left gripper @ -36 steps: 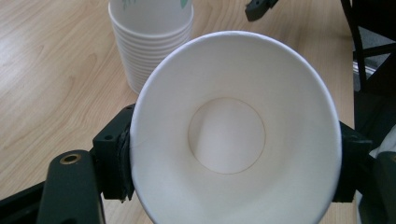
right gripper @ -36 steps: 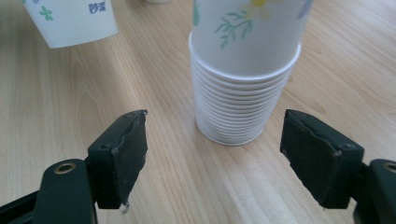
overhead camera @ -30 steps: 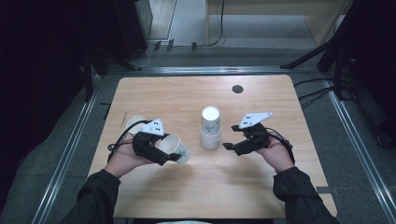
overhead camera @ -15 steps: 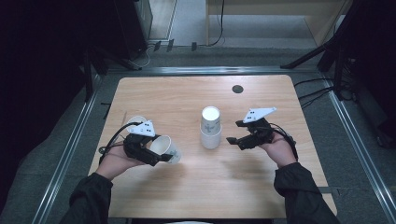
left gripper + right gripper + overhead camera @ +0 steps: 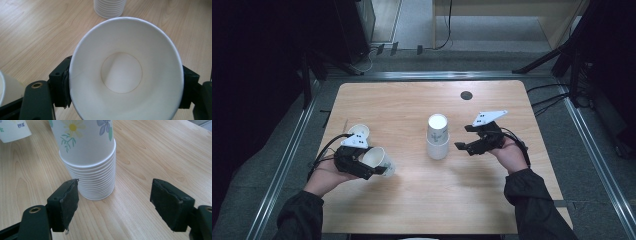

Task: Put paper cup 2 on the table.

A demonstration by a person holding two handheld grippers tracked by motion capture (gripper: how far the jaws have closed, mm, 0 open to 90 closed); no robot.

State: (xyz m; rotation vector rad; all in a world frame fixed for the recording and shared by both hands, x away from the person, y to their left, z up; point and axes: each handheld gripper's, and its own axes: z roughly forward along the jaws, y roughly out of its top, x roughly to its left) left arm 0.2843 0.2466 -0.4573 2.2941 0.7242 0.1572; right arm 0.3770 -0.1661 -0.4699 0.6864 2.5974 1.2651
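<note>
The left gripper [image 5: 379,167] holds a single paper cup [image 5: 378,159] across its wall, jaws pinching it on both sides; in the left gripper view the cup [image 5: 125,72] lies on its side between the jaws, mouth toward the camera. Compared with a second ago, this hand has carried the cup away from the stack of cups [image 5: 438,136] toward the near left part of the desk [image 5: 412,105], so cup and stack now stand well apart. The grip shows no visible change.

The right gripper [image 5: 462,140] hovers just beside the stack, jaws spread with nothing between them; the right gripper view shows the stack [image 5: 88,162] ahead of the open jaws, untouched. Its position is unchanged from the earlier pictures.

A second loose cup [image 5: 359,132] stands upright just behind the left hand.

Judgement: one cup has been separated from the stack and is being moved to join the loose cup; setting it upright and releasing it is the step outstanding.
</note>
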